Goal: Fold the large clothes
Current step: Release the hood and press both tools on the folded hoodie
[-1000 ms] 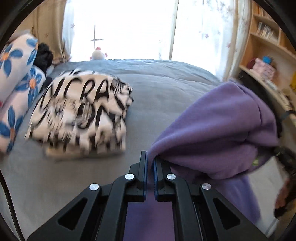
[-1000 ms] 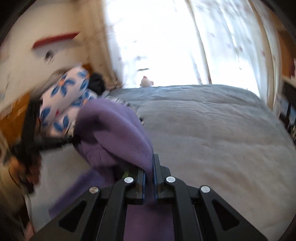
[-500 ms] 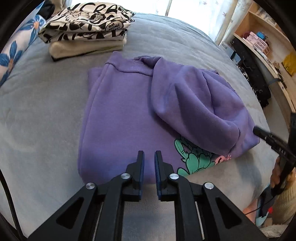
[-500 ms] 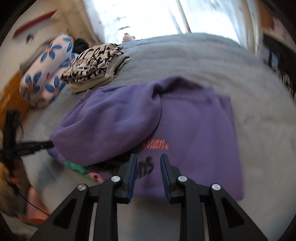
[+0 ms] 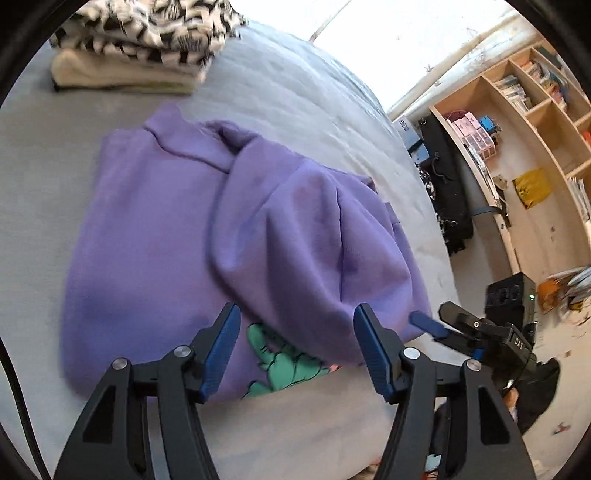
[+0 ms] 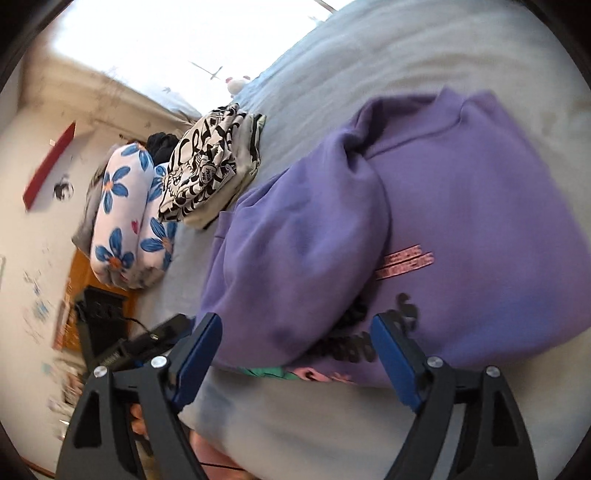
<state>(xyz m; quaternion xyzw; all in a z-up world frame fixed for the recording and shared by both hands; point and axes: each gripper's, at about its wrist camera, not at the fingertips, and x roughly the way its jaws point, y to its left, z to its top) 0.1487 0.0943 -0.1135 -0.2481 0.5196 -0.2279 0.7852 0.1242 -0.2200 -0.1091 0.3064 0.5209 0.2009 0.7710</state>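
Observation:
A purple sweatshirt (image 5: 155, 236) (image 6: 461, 206) lies on the grey bed, its body flat and one bulky sleeve part (image 5: 310, 240) (image 6: 295, 251) folded over the front print. My left gripper (image 5: 295, 345) hovers above the sweatshirt's near hem; its jaws are opening and nothing is pinched between them. My right gripper (image 6: 295, 354) is over the same near edge, jaws also opening, with no cloth clamped. In the left wrist view the right gripper (image 5: 436, 326) shows at the right edge of the garment.
A stack of folded clothes with a black-and-white print (image 5: 147, 33) (image 6: 207, 166) sits at the far side of the bed (image 5: 314, 107). Blue-flowered pillows (image 6: 125, 218) lie beside it. Wooden shelves (image 5: 524, 122) stand off the bed's right side.
Both grippers were shut on the purple cloth held up in the air; they lowered it onto the bed, let go, and their jaws spread wide. The sweatshirt now lies flat.

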